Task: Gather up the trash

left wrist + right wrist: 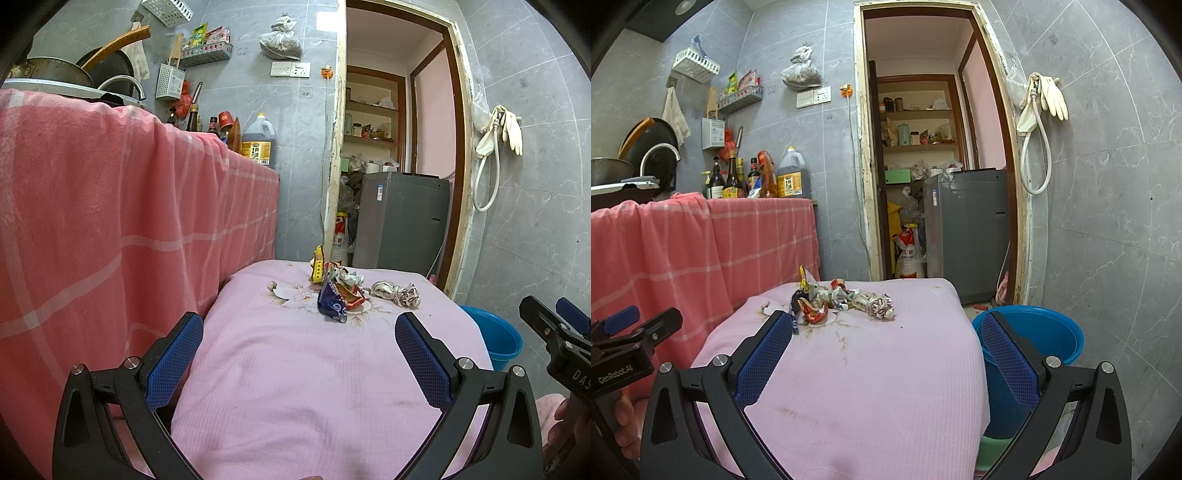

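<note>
A heap of crumpled wrappers (341, 291) lies at the far end of a pink-covered table (295, 369): a blue packet (332, 302), a yellow wrapper (317, 264) and white crumpled paper (404, 293). The heap also shows in the right wrist view (842, 301). My left gripper (299, 332) is open and empty, well short of the heap. My right gripper (882, 332) is open and empty, over the table's right edge; it shows at the right of the left wrist view (546, 317).
A blue plastic basin (1056, 339) stands on the floor right of the table. A counter draped in a red checked cloth (110, 221) rises on the left, with bottles on top. A grey washing machine (967, 229) stands in the doorway behind.
</note>
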{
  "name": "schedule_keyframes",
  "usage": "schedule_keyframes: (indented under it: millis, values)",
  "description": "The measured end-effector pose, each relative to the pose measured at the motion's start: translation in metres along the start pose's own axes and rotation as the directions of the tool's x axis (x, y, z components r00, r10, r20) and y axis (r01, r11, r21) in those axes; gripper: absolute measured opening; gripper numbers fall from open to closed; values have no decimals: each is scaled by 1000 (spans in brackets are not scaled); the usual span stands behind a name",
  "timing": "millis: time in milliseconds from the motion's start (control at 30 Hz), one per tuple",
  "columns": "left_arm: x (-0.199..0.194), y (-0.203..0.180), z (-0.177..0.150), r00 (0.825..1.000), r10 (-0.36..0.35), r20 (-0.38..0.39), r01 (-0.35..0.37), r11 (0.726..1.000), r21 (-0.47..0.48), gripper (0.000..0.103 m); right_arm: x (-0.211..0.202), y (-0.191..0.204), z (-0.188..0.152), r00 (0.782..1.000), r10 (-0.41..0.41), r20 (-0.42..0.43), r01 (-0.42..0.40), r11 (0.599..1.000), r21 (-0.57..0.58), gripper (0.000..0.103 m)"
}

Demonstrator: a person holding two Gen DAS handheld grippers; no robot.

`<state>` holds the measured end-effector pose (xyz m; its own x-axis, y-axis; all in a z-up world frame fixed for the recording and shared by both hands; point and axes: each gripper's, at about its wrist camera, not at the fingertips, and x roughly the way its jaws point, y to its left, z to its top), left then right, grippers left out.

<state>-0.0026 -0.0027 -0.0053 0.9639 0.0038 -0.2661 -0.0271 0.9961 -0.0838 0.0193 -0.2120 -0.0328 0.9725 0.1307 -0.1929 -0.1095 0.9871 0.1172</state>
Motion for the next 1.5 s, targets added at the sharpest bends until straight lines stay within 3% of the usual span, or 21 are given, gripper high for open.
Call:
schedule_keyframes:
  millis: [1500]
  values:
    - [3, 2, 0, 1000, -5, -3, 5, 1000, 4, 102, -3, -2, 1, 1000, 0, 1, 0, 1000, 3, 103]
